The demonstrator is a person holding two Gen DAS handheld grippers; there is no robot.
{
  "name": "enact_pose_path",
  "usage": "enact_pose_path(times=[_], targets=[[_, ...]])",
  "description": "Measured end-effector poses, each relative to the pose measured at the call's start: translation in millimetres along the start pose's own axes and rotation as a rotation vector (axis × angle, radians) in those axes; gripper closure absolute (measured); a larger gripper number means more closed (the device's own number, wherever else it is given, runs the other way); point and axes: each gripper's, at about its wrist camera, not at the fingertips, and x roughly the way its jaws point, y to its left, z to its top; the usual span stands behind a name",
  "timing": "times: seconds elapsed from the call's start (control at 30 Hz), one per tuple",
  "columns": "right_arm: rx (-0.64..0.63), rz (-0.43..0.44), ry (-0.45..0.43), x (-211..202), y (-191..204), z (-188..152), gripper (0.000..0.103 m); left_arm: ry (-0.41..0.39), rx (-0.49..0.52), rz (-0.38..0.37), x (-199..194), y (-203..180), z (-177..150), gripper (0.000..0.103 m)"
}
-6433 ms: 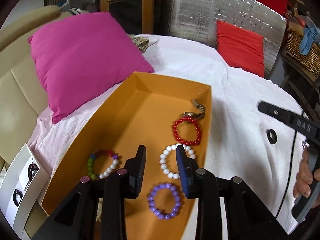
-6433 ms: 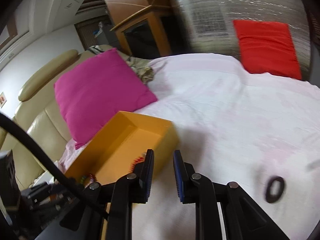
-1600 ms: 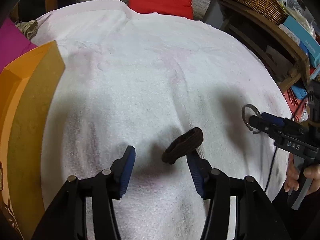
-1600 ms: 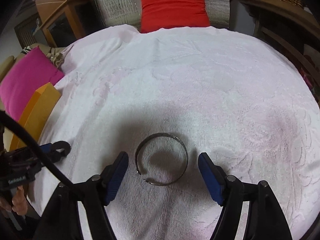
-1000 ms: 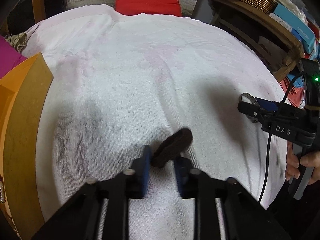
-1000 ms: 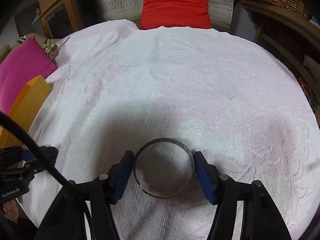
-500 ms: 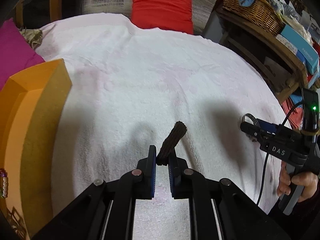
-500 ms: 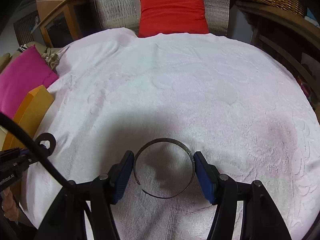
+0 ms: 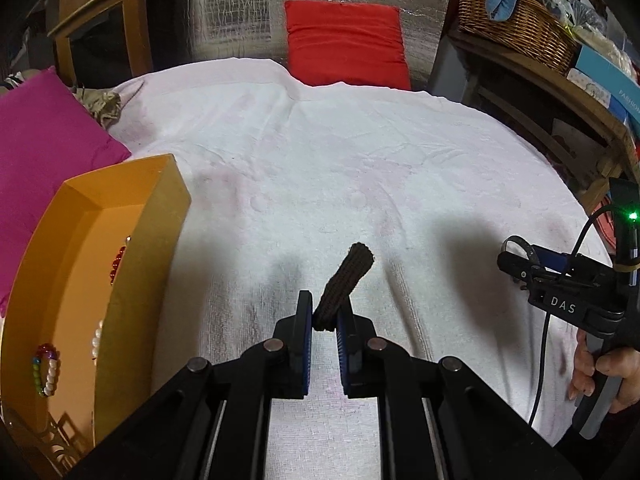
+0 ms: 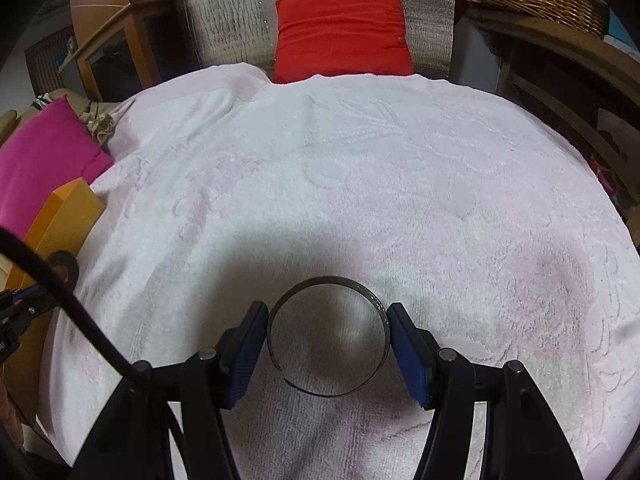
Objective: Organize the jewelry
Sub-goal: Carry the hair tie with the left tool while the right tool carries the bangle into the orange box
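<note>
A dark brown braided band [image 9: 344, 286] is clamped edge-on between the closed pads of the left gripper [image 9: 323, 326], just right of the orange cardboard tray [image 9: 158, 248]. A thin silver open bangle [image 10: 328, 336] is pinched by the right gripper [image 10: 327, 338] above the white towel [image 10: 360, 184].

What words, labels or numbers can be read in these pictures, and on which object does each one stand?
"DAS": white letters on the black body of the right gripper, seen from the left wrist view.
"FASHION", cut off at the picture's edge: on the blue box on the wooden shelf.
Right wrist view: no text that can be read.
</note>
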Motion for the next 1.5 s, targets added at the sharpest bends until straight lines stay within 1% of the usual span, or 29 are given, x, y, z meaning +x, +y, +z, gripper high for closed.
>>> enact_pose_path(times=[0.1,0.3,0.57,0.87,1.0,1.27,1.4,1.5], targets=[[-0.001,0.001,-0.006,-0.2,1.5,0.6,0.039,-0.004,0.015,0.039,-0.8,-2.2,-0.9,0.092],[0.007,0.009,-0.030,-4.3,1.1,2.2,0.039,-0.023,0.037,0.080,-4.5,-6.2,-0.9,0.092],[0.007,0.026,-0.080,-13.0,4.3,4.7,0.039,-0.057,0.041,0.094,-20.4,-9.6,-0.2,0.092],[-0.018,0.067,-0.134,-22.8,19.0,5.4,0.039,-0.113,0.035,0.088,-55.7,-6.7,-5.5,0.092],[-0.037,0.081,-0.152,-25.7,29.3,4.6,0.039,-0.132,0.035,0.100,-71.6,-0.1,-12.0,0.092],[-0.074,0.105,-0.173,-26.2,54.0,-1.2,0.039,-0.142,0.008,0.129,-92.5,20.9,-24.7,0.092],[-0.097,0.118,-0.171,-26.7,66.4,-5.4,0.039,-0.158,-0.016,0.146,-103.5,34.6,-29.0,0.092],[-0.126,0.147,-0.178,-32.0,77.9,-5.5,0.039,-0.177,-0.044,0.167,-112.8,48.1,-31.3,0.092]])
